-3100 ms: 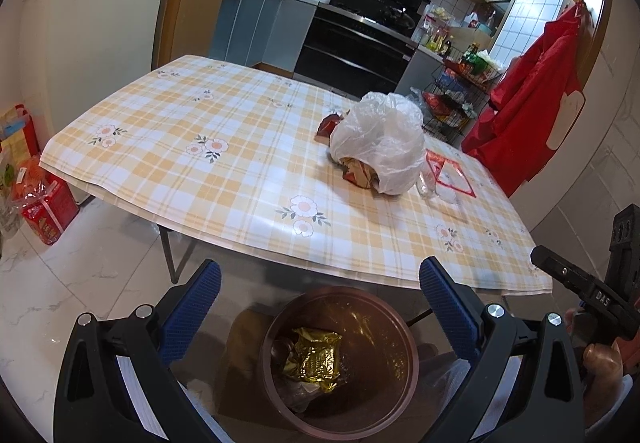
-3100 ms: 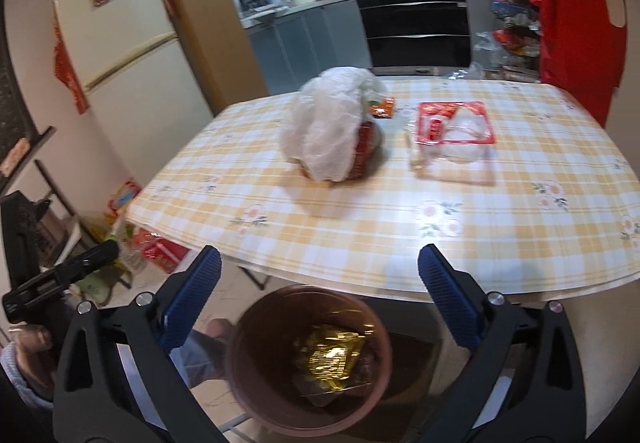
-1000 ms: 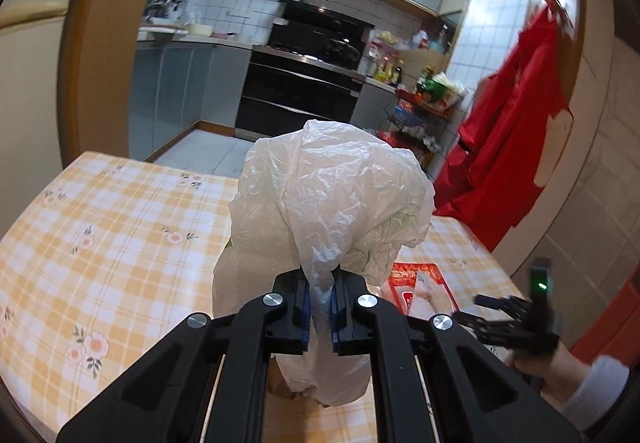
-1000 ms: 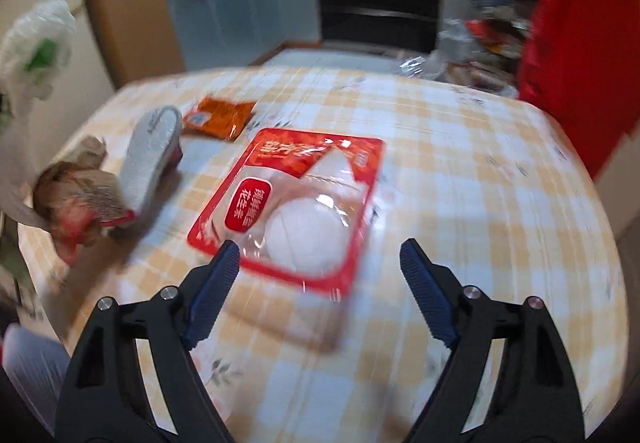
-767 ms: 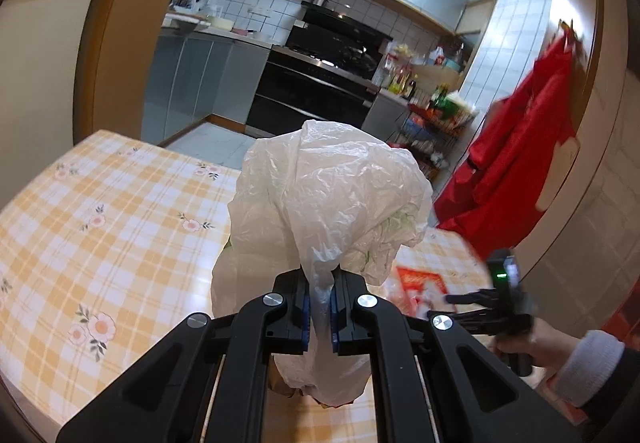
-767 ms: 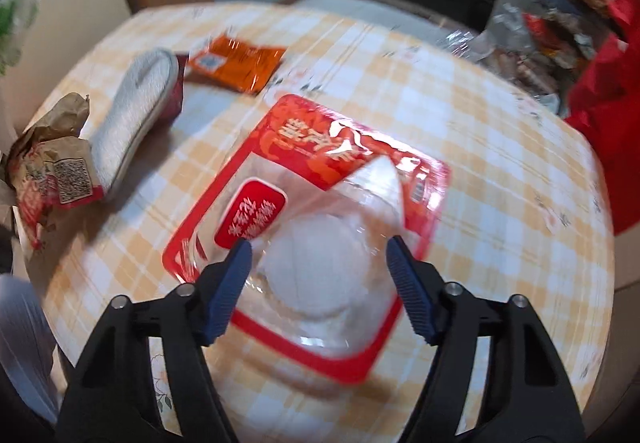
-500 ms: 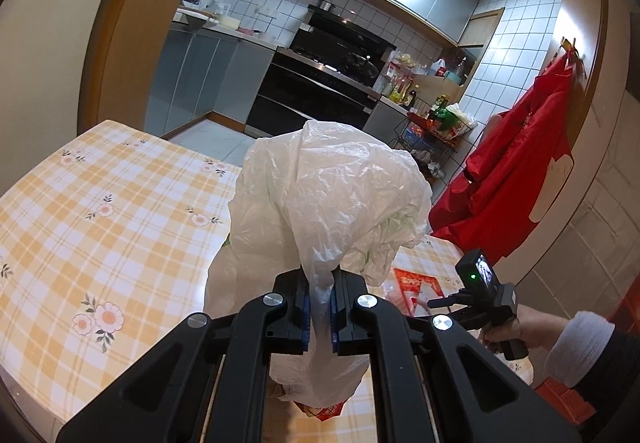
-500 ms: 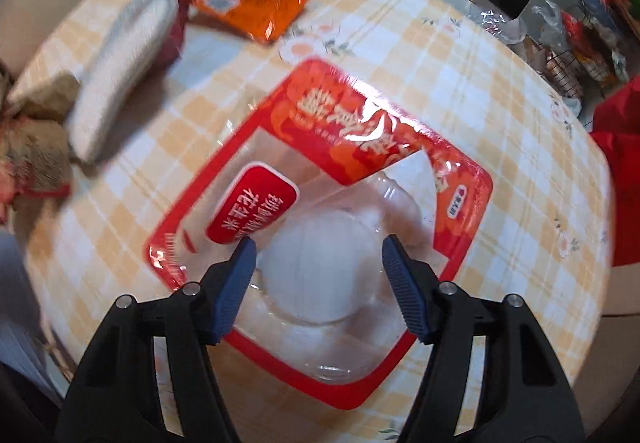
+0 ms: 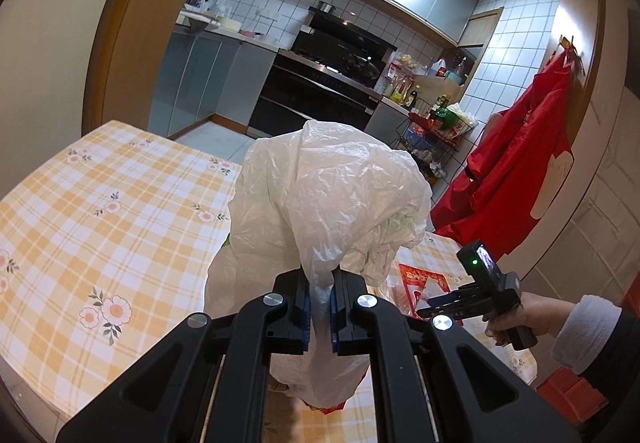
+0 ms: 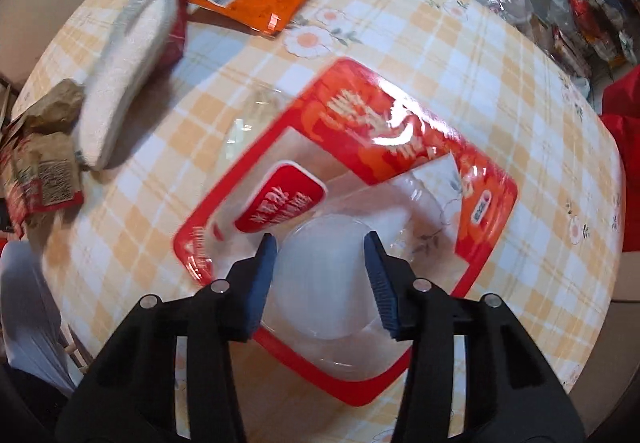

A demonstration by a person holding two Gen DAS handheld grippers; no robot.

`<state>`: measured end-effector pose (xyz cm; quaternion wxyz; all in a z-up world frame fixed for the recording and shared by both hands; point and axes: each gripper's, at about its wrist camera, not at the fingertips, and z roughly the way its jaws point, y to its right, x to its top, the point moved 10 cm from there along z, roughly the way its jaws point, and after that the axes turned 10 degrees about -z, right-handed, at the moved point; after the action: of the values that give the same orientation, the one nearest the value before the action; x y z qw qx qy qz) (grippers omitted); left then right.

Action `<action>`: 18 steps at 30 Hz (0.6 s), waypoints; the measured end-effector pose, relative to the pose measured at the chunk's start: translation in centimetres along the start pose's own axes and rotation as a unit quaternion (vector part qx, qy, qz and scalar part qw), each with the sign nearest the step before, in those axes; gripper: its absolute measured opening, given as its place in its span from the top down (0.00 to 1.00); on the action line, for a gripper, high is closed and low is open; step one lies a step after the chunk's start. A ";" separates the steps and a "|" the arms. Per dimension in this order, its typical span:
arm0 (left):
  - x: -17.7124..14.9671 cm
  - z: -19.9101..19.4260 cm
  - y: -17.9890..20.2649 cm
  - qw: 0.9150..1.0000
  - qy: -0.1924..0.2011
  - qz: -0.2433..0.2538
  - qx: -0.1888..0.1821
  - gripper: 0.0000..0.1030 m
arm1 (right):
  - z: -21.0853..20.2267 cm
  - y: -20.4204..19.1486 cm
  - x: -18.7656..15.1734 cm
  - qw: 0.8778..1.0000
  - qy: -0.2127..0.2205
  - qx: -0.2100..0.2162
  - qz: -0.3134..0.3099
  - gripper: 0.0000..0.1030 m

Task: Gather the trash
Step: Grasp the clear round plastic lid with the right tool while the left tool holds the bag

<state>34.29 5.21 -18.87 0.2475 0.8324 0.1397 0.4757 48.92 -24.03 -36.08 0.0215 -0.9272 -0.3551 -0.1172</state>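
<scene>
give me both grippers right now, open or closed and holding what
Left gripper: closed on the white plastic bag, held above the table.
Right gripper: open, fingers either side of the clear dome on the red package, not gripping yet.

Left wrist view: above counter [image 9: 100, 203], facing kitchen, white bag [image 9: 328, 203] close ahead. Right wrist view: steep downward, near red package [image 10: 360, 171]. Shared: checkered counter, red package; right hand-held gripper [image 9: 440, 309] visible in left view.

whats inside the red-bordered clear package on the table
Through the red-bordered clear package, a white round item shows between the right gripper's open jaws. Glare blurs the rest.
</scene>
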 end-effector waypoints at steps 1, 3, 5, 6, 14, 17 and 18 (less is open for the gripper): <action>0.1 -0.2 0.2 1.000 0.003 0.004 0.002 0.93 | -0.5 -0.1 0.1 1.000 0.007 -0.002 0.001 0.54; 0.3 -0.7 0.6 1.000 0.013 0.018 0.007 0.93 | -1.5 -0.2 0.4 1.000 0.024 -0.005 0.008 0.54; 0.4 -1.0 1.1 0.999 0.020 0.031 0.012 0.93 | -2.6 0.0 1.0 0.999 0.043 -0.013 0.013 0.54; 0.5 -1.2 1.3 0.999 0.022 0.035 0.012 0.93 | -3.3 0.3 1.1 0.998 0.054 -0.022 0.018 0.54; 0.7 -1.2 1.2 1.000 0.011 0.003 0.001 0.93 | -8.3 -0.8 1.4 0.987 0.149 -0.052 0.023 0.54; 1.2 -1.6 1.1 1.000 0.011 -0.008 -0.004 0.93 | -11.0 -2.3 1.3 0.980 0.193 -0.041 0.027 0.54; 1.5 -1.9 1.2 1.000 0.013 -0.011 -0.007 0.93 | -11.7 -2.8 1.3 0.978 0.205 -0.037 0.027 0.54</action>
<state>33.38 5.43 -16.32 0.2568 0.8231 0.1489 0.4842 45.67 -22.54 -24.49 0.0631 -0.8928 -0.3136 -0.3170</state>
